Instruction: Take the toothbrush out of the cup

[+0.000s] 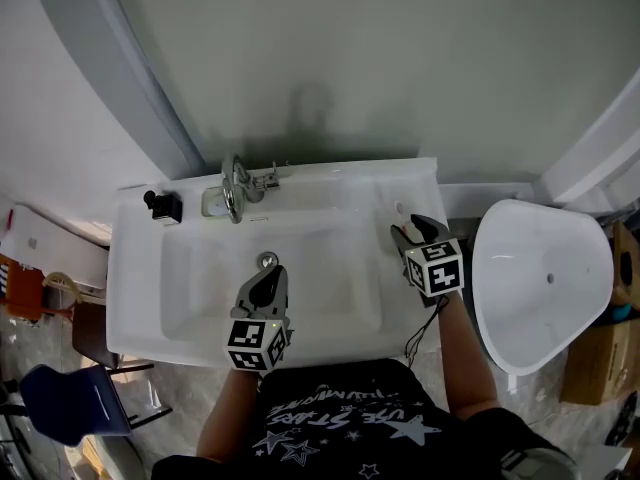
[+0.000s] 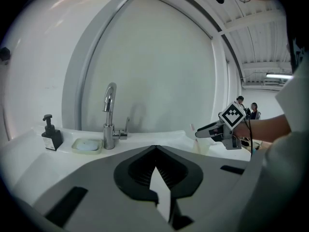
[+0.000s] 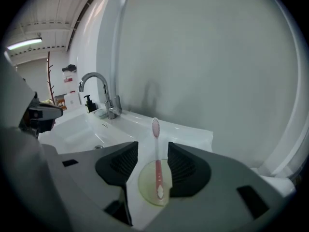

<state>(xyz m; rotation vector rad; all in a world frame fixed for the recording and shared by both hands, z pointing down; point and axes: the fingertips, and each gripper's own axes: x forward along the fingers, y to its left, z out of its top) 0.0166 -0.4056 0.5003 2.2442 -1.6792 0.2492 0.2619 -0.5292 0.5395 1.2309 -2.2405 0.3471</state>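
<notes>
A pink toothbrush (image 3: 156, 151) stands upright in a clear, yellowish cup (image 3: 146, 187) on the right rim of the white sink (image 1: 135, 268). My right gripper (image 3: 153, 145) is open, with the toothbrush handle between its dark ribbed pads, nearer the right pad and touching neither. In the head view this gripper (image 1: 408, 230) is over the sink's right rim and covers the cup. In the left gripper view the cup (image 2: 202, 147) and toothbrush (image 2: 191, 128) show just in front of it. My left gripper (image 1: 268, 271) hangs over the basin near the drain, shut and holding nothing (image 2: 155, 149).
A chrome faucet (image 1: 233, 190) stands at the back of the sink, with a soap dish (image 1: 212, 204) and a black soap dispenser (image 1: 163, 206) to its left. The drain (image 1: 267, 260) lies mid-basin. A white fixture (image 1: 540, 278) stands right of the sink, and a grey wall behind it.
</notes>
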